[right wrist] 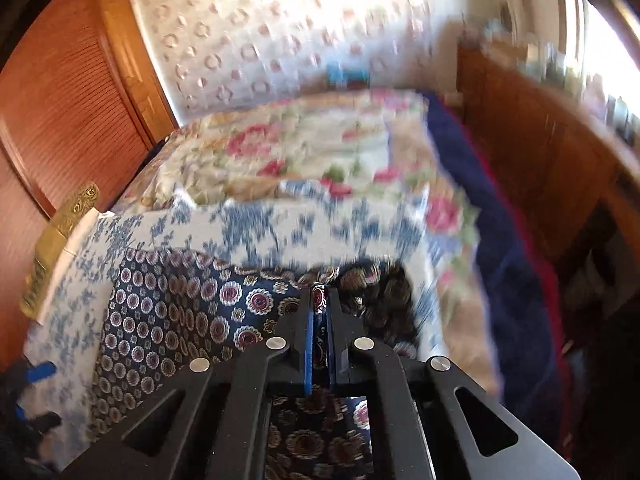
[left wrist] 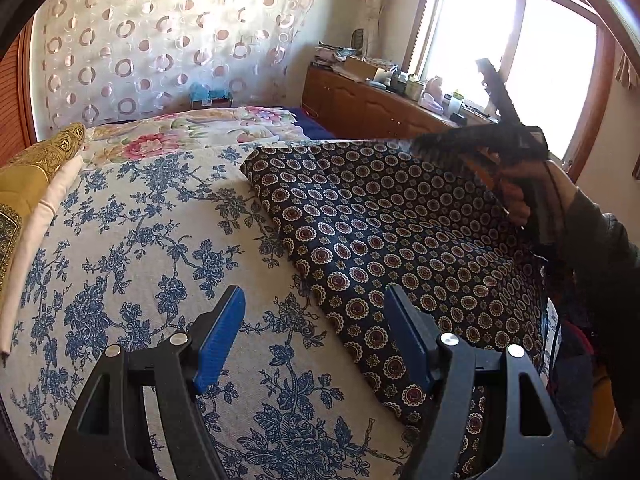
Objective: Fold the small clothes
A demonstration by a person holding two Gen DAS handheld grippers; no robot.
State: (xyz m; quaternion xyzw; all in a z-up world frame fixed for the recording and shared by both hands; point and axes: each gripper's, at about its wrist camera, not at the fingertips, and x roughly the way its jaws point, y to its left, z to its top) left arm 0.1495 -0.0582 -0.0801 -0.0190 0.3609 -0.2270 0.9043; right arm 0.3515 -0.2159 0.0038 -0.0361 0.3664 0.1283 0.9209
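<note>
1. The bed, under its blue-flowered cover, carries the dark patterned cloth on its right side, near edge toward me.
2. The right gripper has its blades pressed together, pinching an edge of that cloth and lifting it.
3. The left gripper hangs spread and empty over the cloth's near left edge.
4. To fold well, I reckon the right one should carry its edge straight across to the opposite side, while the left pins the fabric flat so the crease stays even.
5. On the far cabinet a cardboard box sits among clutter; I cannot tell its contents.
</note>
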